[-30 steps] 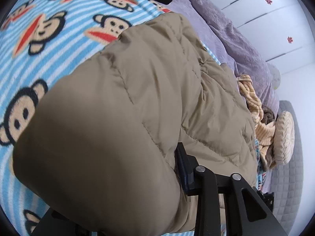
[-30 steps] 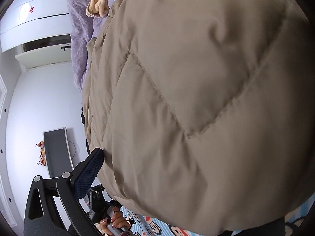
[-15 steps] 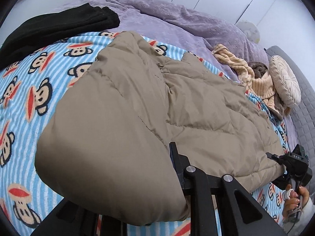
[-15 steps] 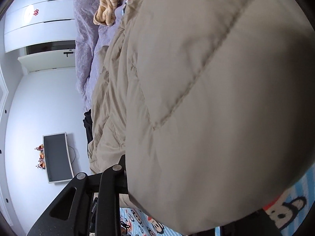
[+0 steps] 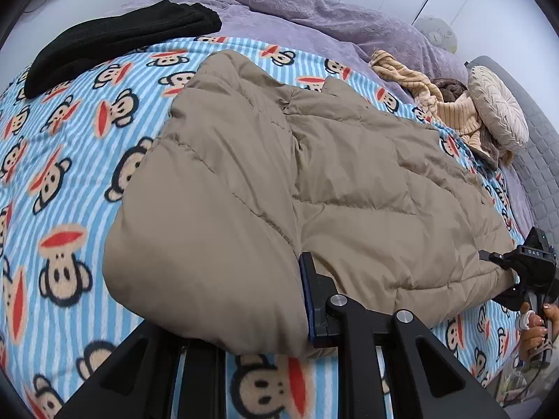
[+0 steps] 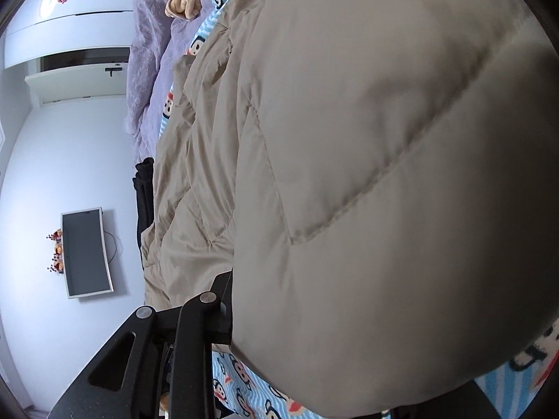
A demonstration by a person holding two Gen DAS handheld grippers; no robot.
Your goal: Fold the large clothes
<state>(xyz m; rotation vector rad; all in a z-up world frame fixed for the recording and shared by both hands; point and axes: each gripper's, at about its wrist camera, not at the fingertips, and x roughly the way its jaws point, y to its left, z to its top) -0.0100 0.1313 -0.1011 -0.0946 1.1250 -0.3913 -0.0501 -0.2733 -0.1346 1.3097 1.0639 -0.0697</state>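
The left gripper [image 5: 279, 300] and right gripper [image 5: 503, 276] each pinched the tan puffer coat's [image 5: 314, 181] near hem, its long axis running toward upper right.

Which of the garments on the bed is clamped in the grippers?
The tan puffer coat, spread over the monkey blanket. The left gripper and right gripper both pinch it. The black garment and striped yellow one lie untouched.

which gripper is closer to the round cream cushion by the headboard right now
Right. The right gripper grips the tan jacket at the end nearer the round cushion. The left gripper grips the jacket's opposite end, farther from it.
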